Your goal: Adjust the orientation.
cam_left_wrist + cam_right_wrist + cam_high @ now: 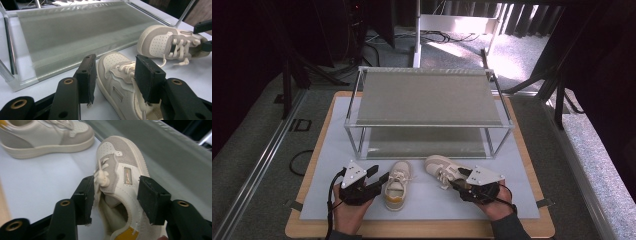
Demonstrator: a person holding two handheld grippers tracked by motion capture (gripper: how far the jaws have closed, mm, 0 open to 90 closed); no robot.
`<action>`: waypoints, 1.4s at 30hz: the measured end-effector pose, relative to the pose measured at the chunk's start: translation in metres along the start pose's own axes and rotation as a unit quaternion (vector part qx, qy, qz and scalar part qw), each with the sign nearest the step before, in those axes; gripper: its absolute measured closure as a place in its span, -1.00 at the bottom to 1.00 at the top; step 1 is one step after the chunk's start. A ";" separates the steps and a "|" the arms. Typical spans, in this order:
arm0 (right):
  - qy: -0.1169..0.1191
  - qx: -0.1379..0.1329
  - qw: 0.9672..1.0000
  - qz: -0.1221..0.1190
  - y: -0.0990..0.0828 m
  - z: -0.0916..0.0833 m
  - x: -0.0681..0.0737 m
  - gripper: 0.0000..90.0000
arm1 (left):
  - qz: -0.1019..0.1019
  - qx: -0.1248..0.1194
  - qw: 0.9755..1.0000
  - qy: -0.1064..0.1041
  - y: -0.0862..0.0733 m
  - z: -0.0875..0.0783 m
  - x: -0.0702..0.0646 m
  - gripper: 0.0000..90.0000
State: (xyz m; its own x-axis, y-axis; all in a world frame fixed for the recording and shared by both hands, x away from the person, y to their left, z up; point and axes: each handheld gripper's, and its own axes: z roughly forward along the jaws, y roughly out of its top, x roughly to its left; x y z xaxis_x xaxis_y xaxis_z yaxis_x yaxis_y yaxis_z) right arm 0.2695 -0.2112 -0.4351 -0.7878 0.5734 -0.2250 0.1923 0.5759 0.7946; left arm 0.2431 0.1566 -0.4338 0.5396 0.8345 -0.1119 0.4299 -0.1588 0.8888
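Left shoe: upright on the white mat, in front of the rack.
Left claw: pads astride that shoe's side; grip unclear.
Right shoe: tipped on its side, just beside.
Right claw: open, shoe's collar between the pads, a gap showing at one pad.

rack: two-tier, metal frame, grey mesh shelves, both bare; stands at the far half of the mat
mat: pale, covers most of the surface
surface: wooden, its edge shows around the mat
floor: grey carpet, a black cable loop lies left of the surface
background: dark stands and cables, a sunlit patch beyond the rack
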 end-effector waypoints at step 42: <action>-0.018 0.031 0.997 0.070 0.009 0.015 -0.026 0.70 | 0.010 -0.005 1.000 -0.019 0.001 0.000 -0.007 0.05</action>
State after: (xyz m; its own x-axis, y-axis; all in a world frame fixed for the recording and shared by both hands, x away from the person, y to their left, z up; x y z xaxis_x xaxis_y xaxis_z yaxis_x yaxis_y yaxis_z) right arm 0.3002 -0.2121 -0.4305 -0.7290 0.6712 -0.1346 0.3368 0.5229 0.7830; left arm 0.2396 0.1511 -0.4322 0.5757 0.8102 -0.1103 0.4113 -0.1703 0.8955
